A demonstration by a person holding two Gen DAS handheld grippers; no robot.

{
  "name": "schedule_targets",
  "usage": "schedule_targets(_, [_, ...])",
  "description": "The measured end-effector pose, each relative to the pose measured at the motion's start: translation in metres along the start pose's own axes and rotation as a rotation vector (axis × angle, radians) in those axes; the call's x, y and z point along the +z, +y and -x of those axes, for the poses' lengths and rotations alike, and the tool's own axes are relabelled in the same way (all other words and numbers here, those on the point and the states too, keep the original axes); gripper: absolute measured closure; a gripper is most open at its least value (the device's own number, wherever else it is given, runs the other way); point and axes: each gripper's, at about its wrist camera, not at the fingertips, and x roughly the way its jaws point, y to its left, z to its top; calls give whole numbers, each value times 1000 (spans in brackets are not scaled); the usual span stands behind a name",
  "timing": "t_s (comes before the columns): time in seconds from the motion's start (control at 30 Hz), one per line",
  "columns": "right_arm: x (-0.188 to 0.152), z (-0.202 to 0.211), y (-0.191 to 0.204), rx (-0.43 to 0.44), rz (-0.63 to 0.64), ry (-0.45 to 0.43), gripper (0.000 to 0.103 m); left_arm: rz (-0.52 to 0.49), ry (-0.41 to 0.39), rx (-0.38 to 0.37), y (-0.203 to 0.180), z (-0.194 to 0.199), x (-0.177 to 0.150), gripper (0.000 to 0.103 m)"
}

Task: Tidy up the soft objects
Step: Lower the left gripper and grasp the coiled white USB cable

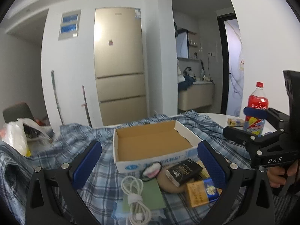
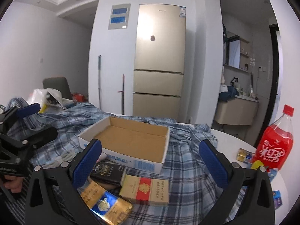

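An empty, open cardboard box [image 1: 150,144] [image 2: 131,140] sits on a blue plaid cloth [image 1: 56,146] [image 2: 187,159]. In front of it lies a pile: a beige round sponge [image 1: 168,184], a green pad [image 1: 152,193], a pink puff in a black-rimmed round case [image 1: 151,170], a coiled white cable [image 1: 133,193], a black pack [image 1: 184,170] [image 2: 108,172], a gold-and-blue pack [image 1: 202,191] [image 2: 105,204] and a red-and-gold pack [image 2: 144,189]. My left gripper [image 1: 150,165] [image 2: 36,121] hovers open over the pile. The right gripper [image 2: 150,164] [image 1: 238,121] is open too, holding nothing.
A red drink bottle [image 1: 257,101] [image 2: 275,144] and small packs [image 1: 235,122] [image 2: 243,154] stand on the white round table [image 1: 215,118] [image 2: 234,140] at right. Plastic bags [image 1: 16,136] [image 2: 50,95] lie far left. A fridge [image 1: 120,65] stands behind. A hand [image 1: 281,174] grips the right tool.
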Motion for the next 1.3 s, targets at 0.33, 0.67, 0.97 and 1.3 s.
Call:
schedule_targets(0.33, [-8, -19, 7, 164, 76, 212, 10, -65, 171, -12, -1, -7, 5, 12])
schedule_targets(0.67, [-18, -22, 20, 213, 118, 263, 20, -27, 389, -61, 20, -23, -33, 12])
schedule_targets(0.97, [-21, -25, 18, 235, 98, 290, 20, -45, 550, -85, 18, -46, -49, 12])
schedule_targets(1.3, [-25, -27, 18, 228, 99, 299, 20, 13, 504, -98, 27, -41, -47, 21])
